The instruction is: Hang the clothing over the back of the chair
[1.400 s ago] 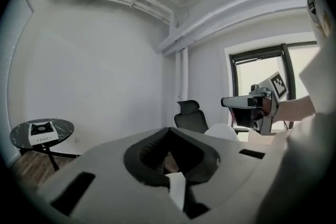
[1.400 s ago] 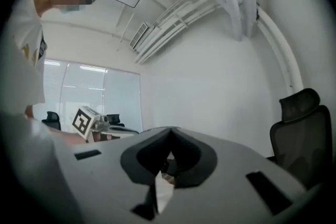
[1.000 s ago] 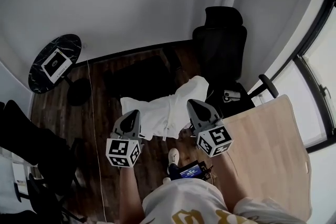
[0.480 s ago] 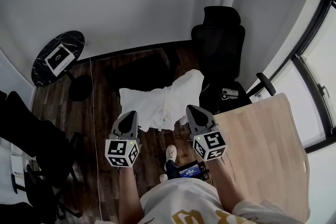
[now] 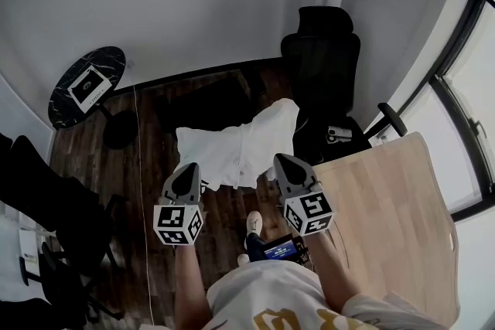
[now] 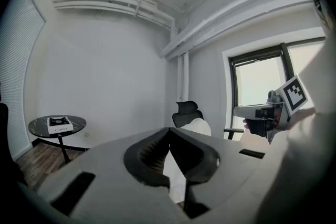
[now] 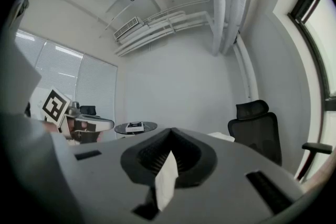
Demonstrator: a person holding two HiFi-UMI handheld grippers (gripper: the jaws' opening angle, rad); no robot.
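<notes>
In the left gripper view the white garment (image 6: 201, 126) hides the lower back of the office chair (image 6: 187, 108). Print on the box (image 5: 85, 86) on the round surface (image 5: 108, 62) is too small to read.

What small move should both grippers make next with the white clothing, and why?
Probably lift it and carry it forward and to the right: the left gripper and right gripper are both shut on the clothing, and the chair ahead has a bare back.
</notes>
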